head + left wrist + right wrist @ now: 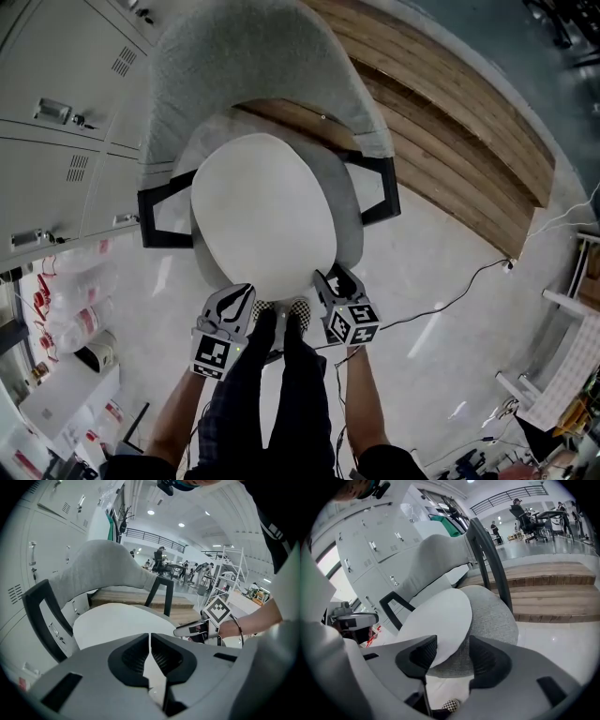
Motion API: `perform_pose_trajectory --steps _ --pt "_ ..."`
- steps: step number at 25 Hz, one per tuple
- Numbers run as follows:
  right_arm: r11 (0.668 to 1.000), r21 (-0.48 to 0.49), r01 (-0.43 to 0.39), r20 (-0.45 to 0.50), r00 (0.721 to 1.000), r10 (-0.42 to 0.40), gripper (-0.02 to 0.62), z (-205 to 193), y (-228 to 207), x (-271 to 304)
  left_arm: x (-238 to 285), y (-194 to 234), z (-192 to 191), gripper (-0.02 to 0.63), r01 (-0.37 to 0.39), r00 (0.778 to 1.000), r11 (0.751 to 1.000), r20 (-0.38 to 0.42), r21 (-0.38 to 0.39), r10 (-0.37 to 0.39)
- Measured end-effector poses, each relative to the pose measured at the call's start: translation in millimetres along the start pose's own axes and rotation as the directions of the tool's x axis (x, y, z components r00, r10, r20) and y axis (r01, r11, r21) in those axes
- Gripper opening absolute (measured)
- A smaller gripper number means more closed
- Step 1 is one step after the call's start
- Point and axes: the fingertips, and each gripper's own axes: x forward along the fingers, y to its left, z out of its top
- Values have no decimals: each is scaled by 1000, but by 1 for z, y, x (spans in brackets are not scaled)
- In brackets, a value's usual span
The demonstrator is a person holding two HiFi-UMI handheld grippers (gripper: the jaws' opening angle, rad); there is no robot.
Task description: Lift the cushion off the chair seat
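The grey upholstered chair with black armrests (253, 75) is carrying the flat white oval cushion (262, 211), which is lying fully on the seat, so the lift is not yet begun. The right claw (452, 656) is gaping wide at the cushion's near edge, its jaws framing that edge without pressing on it. The left claw (150, 654) is sitting pinched together on nothing just beside the same edge, so gripping and raising the cushion are all left to do.
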Motion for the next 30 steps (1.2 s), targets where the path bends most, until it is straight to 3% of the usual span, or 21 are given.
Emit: perform_pose_trajectory --steps 11,17,24,30 --pt "1000 10 -9 -6 1000 9 209 2 5 9 0 7 1 29 -9 1000 1000 -7 -7 9" --pt "999 -34 19 -9 1000 -19 205 2 2 11 3 9 -1 28 -11 1000 1000 8 -13 11" --pt "996 -50 71 24 997 -70 68 5 -2 9 1 11 -2 29 -14 1000 1000 -5 -15 14" --pt "994 -72 77 25 997 -75 43 8 0 7 -3 12 4 29 -19 1000 999 13 -39 19"
